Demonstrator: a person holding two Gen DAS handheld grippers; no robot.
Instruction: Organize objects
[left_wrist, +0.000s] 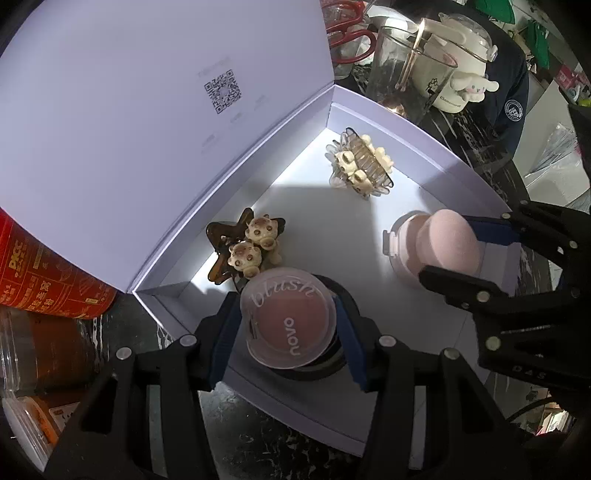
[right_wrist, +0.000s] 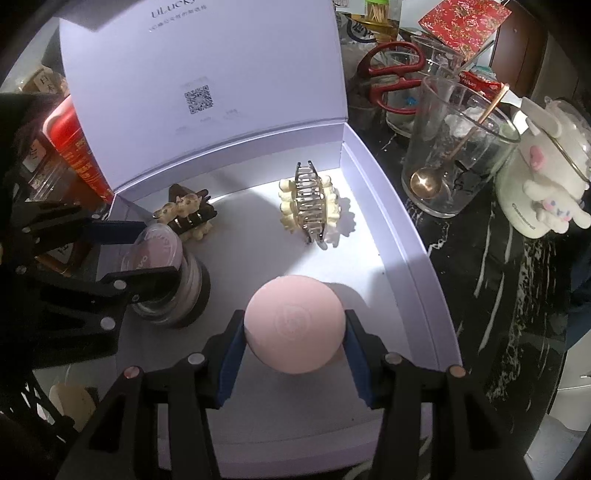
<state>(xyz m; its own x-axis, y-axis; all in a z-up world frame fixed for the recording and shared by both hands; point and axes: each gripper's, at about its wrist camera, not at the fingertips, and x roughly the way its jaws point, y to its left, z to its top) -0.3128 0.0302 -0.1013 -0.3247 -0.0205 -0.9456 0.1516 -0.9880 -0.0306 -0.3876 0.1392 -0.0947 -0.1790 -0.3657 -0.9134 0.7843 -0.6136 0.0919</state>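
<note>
An open white box (left_wrist: 388, 107) (right_wrist: 391, 206) with its lid raised holds a clear hair claw with cream flowers (left_wrist: 360, 164) (right_wrist: 308, 201) and a brown star hair claw with cream bears (left_wrist: 242, 245) (right_wrist: 186, 214). My left gripper (left_wrist: 288, 325) (right_wrist: 147, 251) is shut on a round pink blush compact (left_wrist: 288, 321) (right_wrist: 159, 247), which sits on top of a dark-based jar (right_wrist: 173, 299) at the box's near left. My right gripper (right_wrist: 293, 332) (left_wrist: 454, 247) is shut on a round pink case (right_wrist: 293, 325) (left_wrist: 448, 247) over the box floor at the near right.
A black marble table (right_wrist: 498, 295) carries a glass (right_wrist: 454, 155) with a gold spoon, red scissors (right_wrist: 395, 77), a white plush-decorated mug (right_wrist: 539, 184) and a red can (left_wrist: 44, 273) left of the box. Plastic containers (left_wrist: 33, 354) stand at the near left.
</note>
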